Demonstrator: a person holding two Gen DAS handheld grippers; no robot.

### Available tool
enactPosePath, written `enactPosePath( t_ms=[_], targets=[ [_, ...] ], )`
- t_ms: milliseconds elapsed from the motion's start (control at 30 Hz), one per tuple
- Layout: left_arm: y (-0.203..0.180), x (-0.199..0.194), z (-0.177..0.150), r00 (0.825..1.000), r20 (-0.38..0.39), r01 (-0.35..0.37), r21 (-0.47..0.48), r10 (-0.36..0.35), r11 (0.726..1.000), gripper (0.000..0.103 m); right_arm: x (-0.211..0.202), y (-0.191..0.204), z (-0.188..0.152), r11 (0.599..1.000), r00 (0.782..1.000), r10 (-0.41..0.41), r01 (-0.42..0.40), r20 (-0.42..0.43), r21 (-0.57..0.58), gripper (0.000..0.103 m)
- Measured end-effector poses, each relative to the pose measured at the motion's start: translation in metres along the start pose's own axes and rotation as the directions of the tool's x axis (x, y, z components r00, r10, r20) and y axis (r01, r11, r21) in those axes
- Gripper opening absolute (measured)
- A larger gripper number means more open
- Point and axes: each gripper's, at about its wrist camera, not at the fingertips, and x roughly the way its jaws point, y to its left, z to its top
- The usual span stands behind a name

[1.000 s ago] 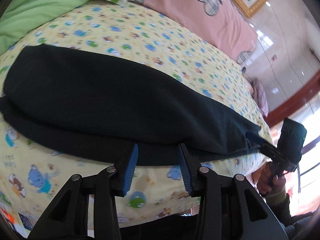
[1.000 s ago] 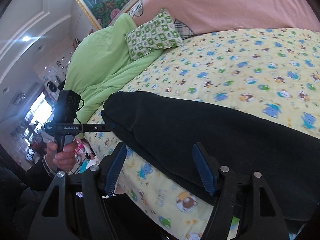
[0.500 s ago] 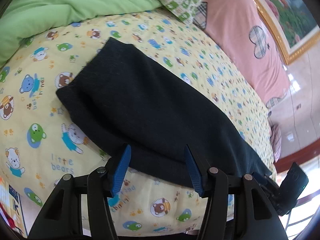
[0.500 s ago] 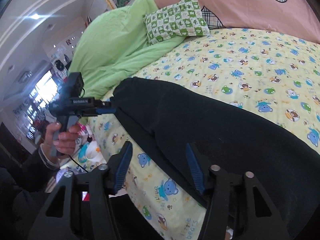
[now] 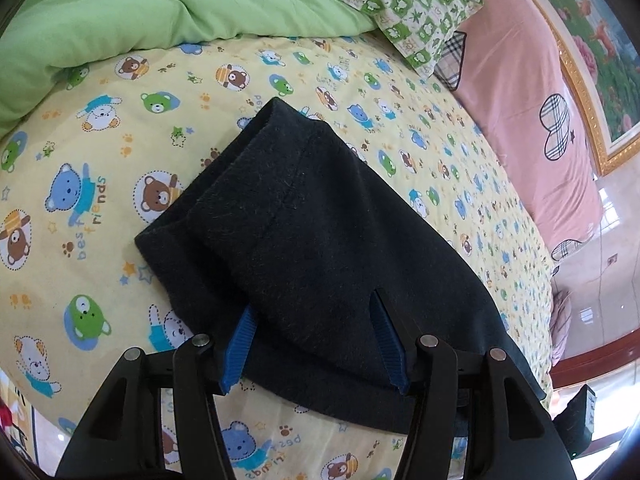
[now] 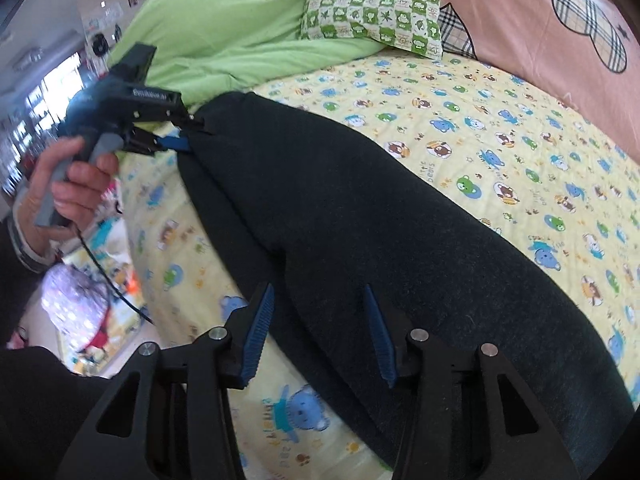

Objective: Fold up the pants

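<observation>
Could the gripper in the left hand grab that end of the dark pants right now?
Probably yes. The left gripper is open, its blue fingers already straddling the near edge of the pants on the bed sheet, with nothing in between.

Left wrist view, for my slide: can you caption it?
Open left gripper straddling the dark pants on a bear-print sheet.

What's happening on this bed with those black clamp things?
A person is folding a pair of dark pants laid lengthwise on a bear-print sheet, using a handheld gripper in each hand. The left gripper sits open at the hem end, its fingers either side of the upper layer's edge. The right gripper is open too, straddling the near edge further along. Nothing is clamped yet. A green blanket and checked pillow lie beyond.
</observation>
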Motion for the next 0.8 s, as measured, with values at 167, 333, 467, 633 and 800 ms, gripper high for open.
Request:
enactPosePath(
  t_ms=[167,333,467,633,800],
  targets=[
    [0.001,0.001,0.0,0.999,0.027,-0.031,0.013,0.031,0.999,0.023,0.015,0.02,-0.004,0.98,0.991,-0.134,0.128,-0.028,-0.154,0.043],
    [0.003,-0.016,0.0,0.998,0.065,0.005,0.02,-0.006,1.0,0.006,0.002,0.015,-0.003,0.98,0.989,-0.146,0.147,0.016,-0.133,0.012],
    [-0.006,-0.047,-0.003,0.993,0.119,-0.001,0.089,-0.009,0.996,0.006,-0.031,0.011,0.002,0.993,0.992,-0.062,0.072,0.106,-0.096,0.012],
    [0.005,-0.043,-0.009,0.995,0.099,-0.032,0.096,0.022,0.995,0.006,-0.034,0.018,0.0,0.992,0.994,-0.024,0.036,0.102,-0.12,0.012],
    [0.024,-0.02,-0.018,0.997,0.056,-0.06,0.074,0.056,0.995,0.006,-0.007,0.023,-0.013,0.994,1.0,-0.012,0.014,0.017,-0.109,0.012]
  ],
)
